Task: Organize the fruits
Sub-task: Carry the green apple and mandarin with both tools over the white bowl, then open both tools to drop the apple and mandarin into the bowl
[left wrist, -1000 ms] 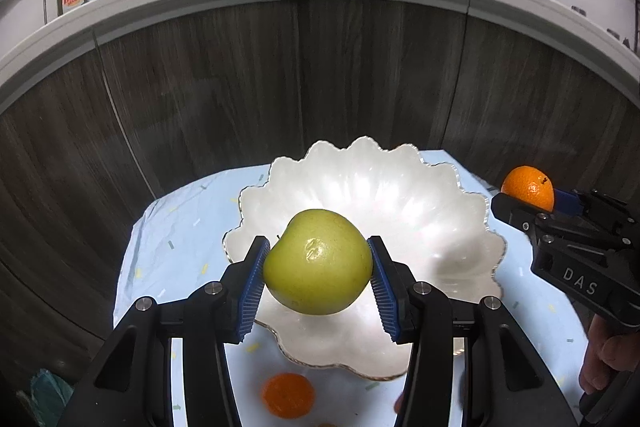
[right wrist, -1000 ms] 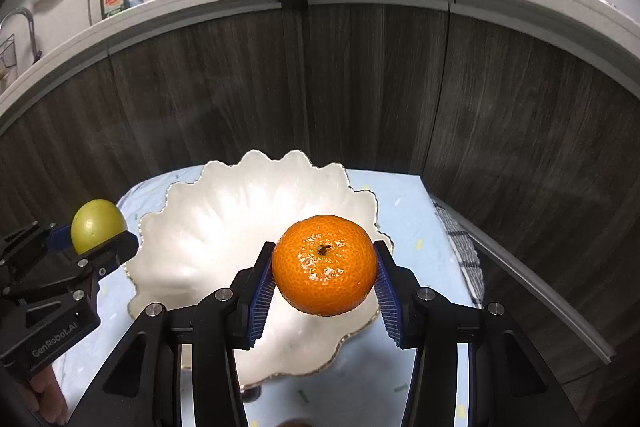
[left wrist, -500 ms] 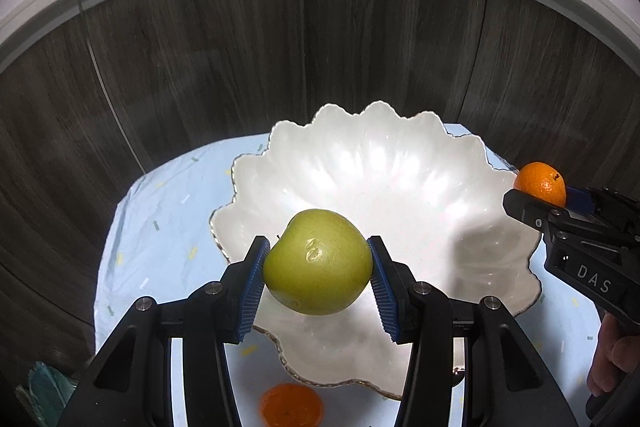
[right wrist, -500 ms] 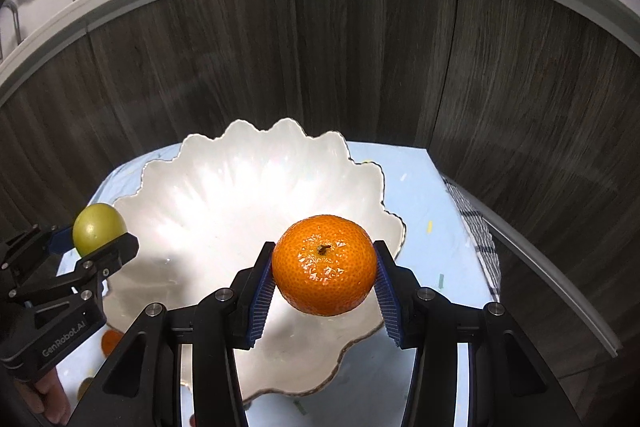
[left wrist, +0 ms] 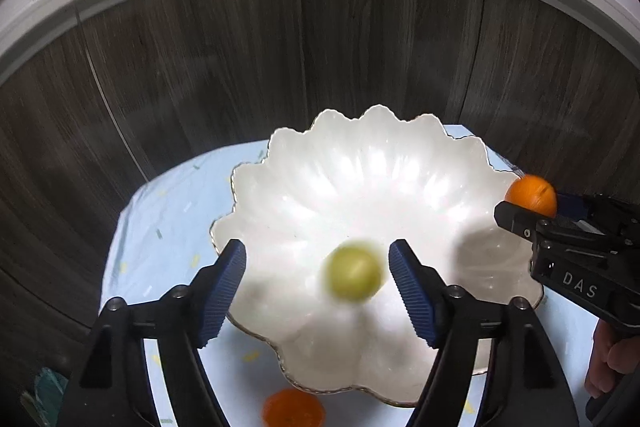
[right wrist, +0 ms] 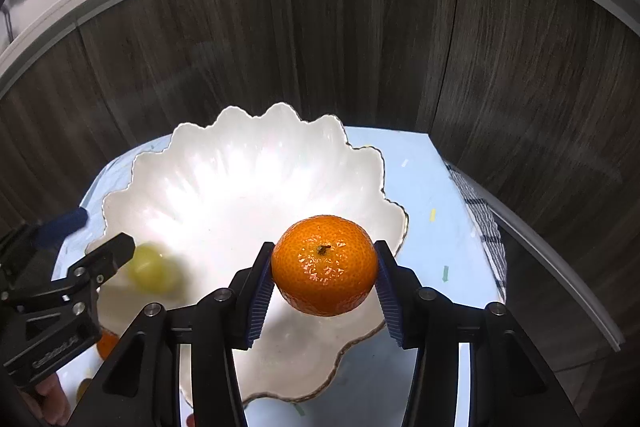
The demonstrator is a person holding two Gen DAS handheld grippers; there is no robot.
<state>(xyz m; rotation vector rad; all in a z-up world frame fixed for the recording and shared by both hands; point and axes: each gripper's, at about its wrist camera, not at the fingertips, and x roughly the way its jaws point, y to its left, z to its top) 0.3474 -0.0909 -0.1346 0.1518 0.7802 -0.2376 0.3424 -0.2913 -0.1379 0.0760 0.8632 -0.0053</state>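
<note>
My left gripper [left wrist: 316,291] had just been opening, dropping the green apple [left wrist: 354,277] into the bowl [left wrist: 360,163]; right gripper [right wrist: 324,287], easing open, still pinched the orange [right wrist: 325,265] for the same bowl.

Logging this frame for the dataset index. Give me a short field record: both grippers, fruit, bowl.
left gripper: open, jaws have just been opening; nothing touching the pads
apple: green, blurred, loose between the left jaws, over the bowl
right gripper: jaws have just been opening, pads seem still against the orange
orange: stem up, between the right pads, above the bowl's near rim
bowl: white, scalloped rim, on a light blue cloth
second orange: on the cloth, outside the bowl, near edge
</note>
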